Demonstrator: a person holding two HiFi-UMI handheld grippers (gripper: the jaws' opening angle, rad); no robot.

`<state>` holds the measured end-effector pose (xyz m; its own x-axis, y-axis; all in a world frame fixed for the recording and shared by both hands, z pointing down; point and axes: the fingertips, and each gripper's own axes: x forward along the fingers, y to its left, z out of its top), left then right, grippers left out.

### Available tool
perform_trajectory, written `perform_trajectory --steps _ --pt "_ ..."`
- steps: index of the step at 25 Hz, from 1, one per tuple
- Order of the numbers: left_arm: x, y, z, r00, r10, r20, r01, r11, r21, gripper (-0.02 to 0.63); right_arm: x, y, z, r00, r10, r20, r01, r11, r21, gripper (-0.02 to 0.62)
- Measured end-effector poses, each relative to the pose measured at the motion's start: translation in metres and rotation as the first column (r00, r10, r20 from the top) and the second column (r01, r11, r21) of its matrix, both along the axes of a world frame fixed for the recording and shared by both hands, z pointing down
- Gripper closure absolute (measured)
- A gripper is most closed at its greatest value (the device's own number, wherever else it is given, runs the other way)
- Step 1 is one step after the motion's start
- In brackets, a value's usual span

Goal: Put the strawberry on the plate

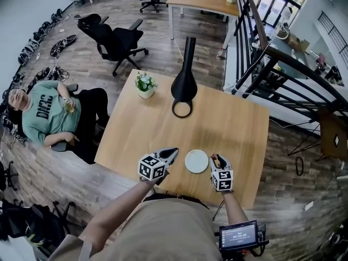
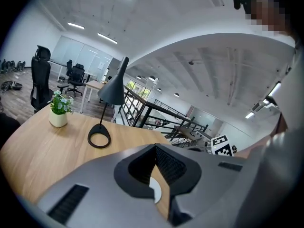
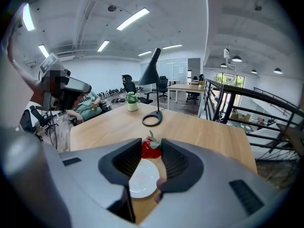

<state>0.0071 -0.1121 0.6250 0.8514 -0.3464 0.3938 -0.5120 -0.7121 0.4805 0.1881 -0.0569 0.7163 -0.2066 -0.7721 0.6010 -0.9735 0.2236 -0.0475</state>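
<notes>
A red strawberry (image 3: 150, 149) with green leaves sits pinched between the tips of my right gripper (image 3: 152, 145), which is shut on it. Beneath those jaws lies the small white round plate (image 3: 142, 179), a little to their left. In the head view the plate (image 1: 196, 161) lies on the wooden table near its front edge, with the right gripper (image 1: 216, 157) and the strawberry (image 1: 215, 160) just off its right rim. My left gripper (image 1: 173, 153) is just left of the plate, its jaws together and holding nothing. Through the left gripper (image 2: 155, 148) a sliver of plate (image 2: 154, 190) shows.
A black desk lamp (image 1: 185, 80) with a ring base and a small potted plant (image 1: 145, 85) stand at the table's far side. A person (image 1: 51, 116) sits left of the table, near an office chair (image 1: 114, 37). A black railing (image 1: 261, 48) runs at the right.
</notes>
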Motion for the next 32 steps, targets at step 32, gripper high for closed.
perform_trajectory --steps 32 --pt "0.056 0.026 0.053 0.982 0.020 0.188 -0.008 0.998 -0.063 0.603 -0.008 0.011 0.088 0.967 -0.252 -0.034 0.243 0.955 -0.171 0.463"
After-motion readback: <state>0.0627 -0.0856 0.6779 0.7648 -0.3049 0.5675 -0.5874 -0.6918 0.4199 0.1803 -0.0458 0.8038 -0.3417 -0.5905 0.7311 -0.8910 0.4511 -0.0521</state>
